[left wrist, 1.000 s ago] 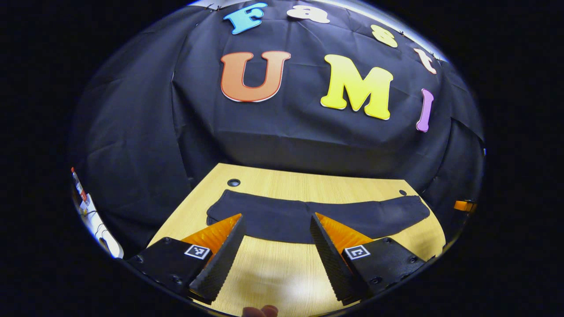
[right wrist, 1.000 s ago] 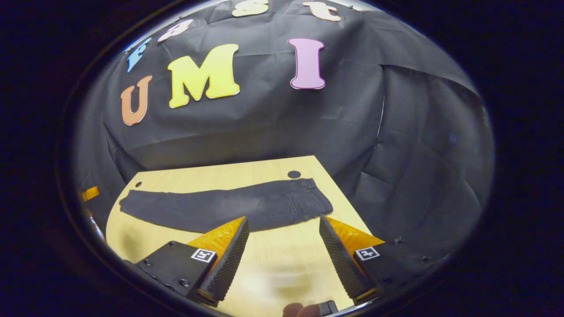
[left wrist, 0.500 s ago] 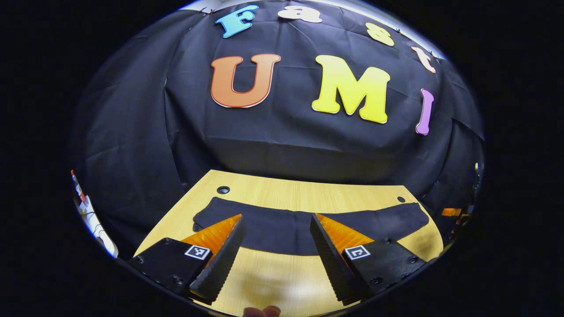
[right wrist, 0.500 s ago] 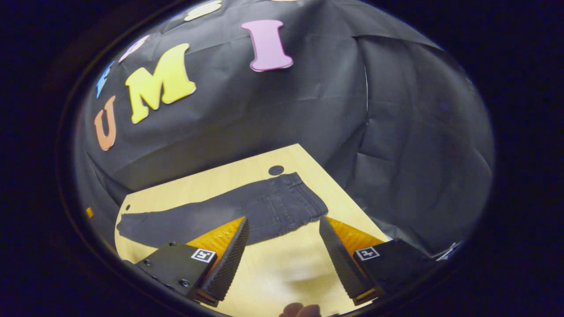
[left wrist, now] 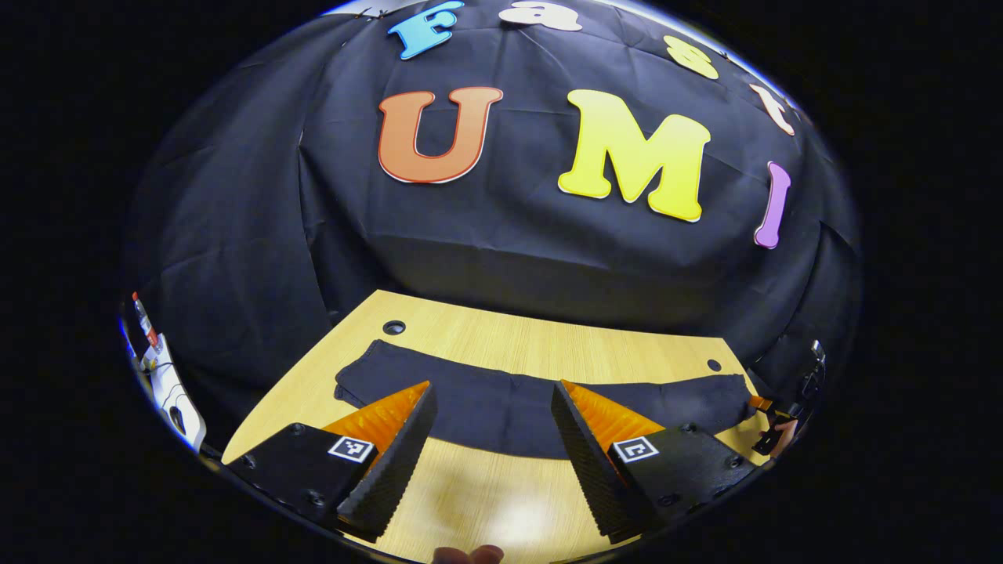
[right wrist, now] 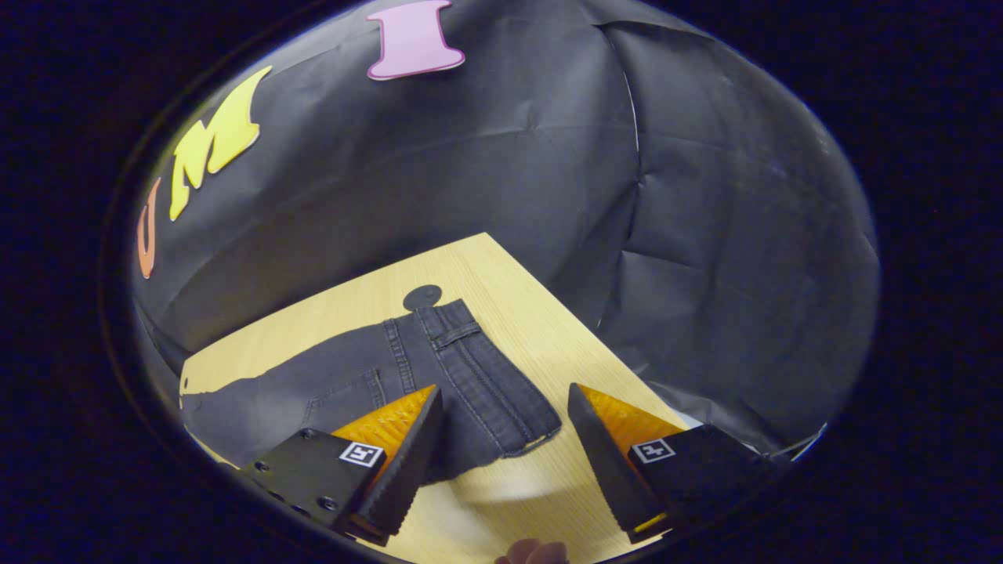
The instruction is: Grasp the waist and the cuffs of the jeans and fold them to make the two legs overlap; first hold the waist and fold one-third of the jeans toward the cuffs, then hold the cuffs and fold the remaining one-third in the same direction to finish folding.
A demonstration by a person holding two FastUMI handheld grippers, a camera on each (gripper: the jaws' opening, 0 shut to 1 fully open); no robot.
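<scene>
jeans (right wrist: 439,376): spread at full length across the table (left wrist: 501,337), legs seemingly already overlapped, no thirds folded yet. waist (right wrist: 486,384): flat, untouched. left gripper (left wrist: 490,427): spread wide, empty, above the jeans' middle. right gripper (right wrist: 505,435): spread wide, empty, just short of the waist.

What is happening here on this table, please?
A person holds a claw in each hand above dark jeans lying flat on a wooden table. The right claw is open near the waist. The left claw is open over the legs. Neither grips the cloth yet.
</scene>
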